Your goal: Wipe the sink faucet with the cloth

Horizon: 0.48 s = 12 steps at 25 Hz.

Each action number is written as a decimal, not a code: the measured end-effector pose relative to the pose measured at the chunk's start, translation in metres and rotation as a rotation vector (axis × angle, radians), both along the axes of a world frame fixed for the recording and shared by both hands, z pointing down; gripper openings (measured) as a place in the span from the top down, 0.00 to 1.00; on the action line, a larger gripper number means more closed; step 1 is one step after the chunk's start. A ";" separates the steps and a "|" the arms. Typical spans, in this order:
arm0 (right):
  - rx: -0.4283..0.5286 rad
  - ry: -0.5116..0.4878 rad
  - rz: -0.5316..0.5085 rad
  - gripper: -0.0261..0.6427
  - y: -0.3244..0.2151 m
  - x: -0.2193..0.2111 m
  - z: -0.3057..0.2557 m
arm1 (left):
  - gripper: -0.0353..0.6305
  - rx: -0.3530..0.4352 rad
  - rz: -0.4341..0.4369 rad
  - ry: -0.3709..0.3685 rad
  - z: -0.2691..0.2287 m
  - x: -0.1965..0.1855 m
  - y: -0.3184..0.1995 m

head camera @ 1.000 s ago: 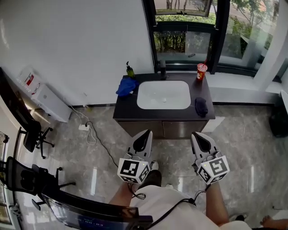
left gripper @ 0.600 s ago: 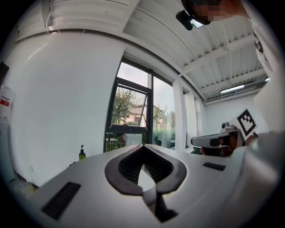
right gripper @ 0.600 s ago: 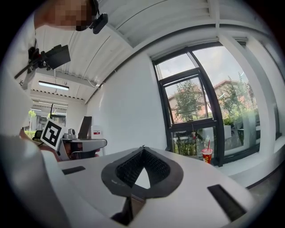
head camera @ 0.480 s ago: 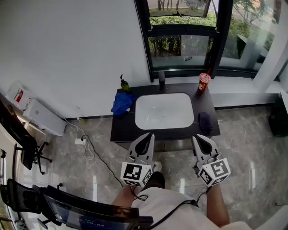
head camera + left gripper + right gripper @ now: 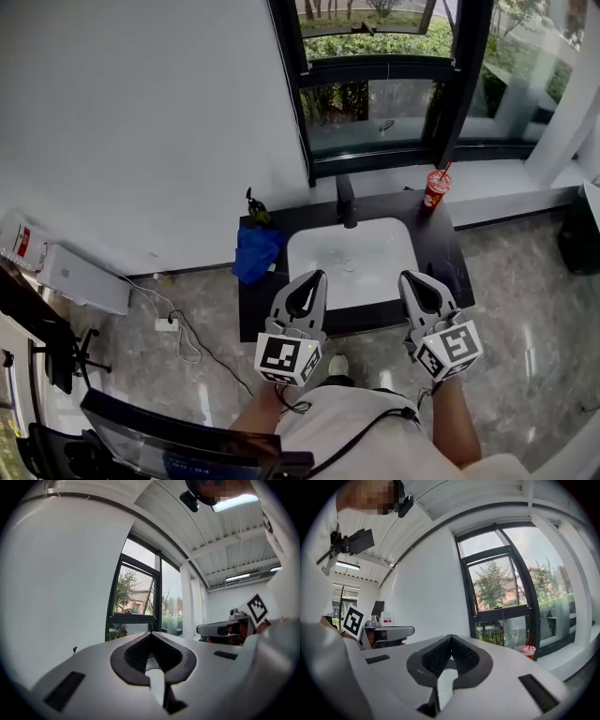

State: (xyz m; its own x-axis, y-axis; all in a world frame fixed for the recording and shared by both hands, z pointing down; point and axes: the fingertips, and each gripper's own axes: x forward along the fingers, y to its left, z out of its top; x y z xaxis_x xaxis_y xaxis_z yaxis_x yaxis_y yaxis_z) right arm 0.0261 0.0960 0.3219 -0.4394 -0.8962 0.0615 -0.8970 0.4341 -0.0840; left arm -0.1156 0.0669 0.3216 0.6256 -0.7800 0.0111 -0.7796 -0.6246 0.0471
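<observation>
The faucet (image 5: 346, 200) stood ahead of both grippers, at the far rim of the sink (image 5: 361, 246), a little nearer the left gripper's line than the right's. The blue cloth (image 5: 255, 251) lay bunched on the left end of the dark counter (image 5: 450, 251), ahead and to the left of the left gripper (image 5: 314, 279), apart from both the faucet and the gripper.

The left gripper had its jaws pressed together with nothing in them. The right gripper (image 5: 410, 279) was likewise closed and empty. Both were held level before the counter's near edge, so the white basin lay between them and the faucet.

A dark bottle (image 5: 253, 208) stood just beyond the cloth. A red cup (image 5: 436, 187) with a straw stood ahead and slightly right of the right gripper, beside the window (image 5: 375, 94). Far to the left gripper's left, a white box (image 5: 80, 277) and a cable (image 5: 183, 333) lay on the floor.

Only the head view showed the faucet, sink and cloth. The left gripper view (image 5: 151, 634) gave wall and window past the closed tips. The right gripper view (image 5: 449, 638) caught the cup (image 5: 528, 651) to its right.
</observation>
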 end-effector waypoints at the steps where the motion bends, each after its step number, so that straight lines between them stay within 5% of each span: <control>1: -0.001 0.002 0.005 0.97 -0.007 -0.001 0.000 | 0.95 -0.002 0.006 0.001 0.001 -0.001 -0.006; 12: -0.019 -0.012 -0.016 0.97 -0.039 -0.007 0.005 | 0.95 -0.021 0.060 0.014 0.006 0.011 -0.031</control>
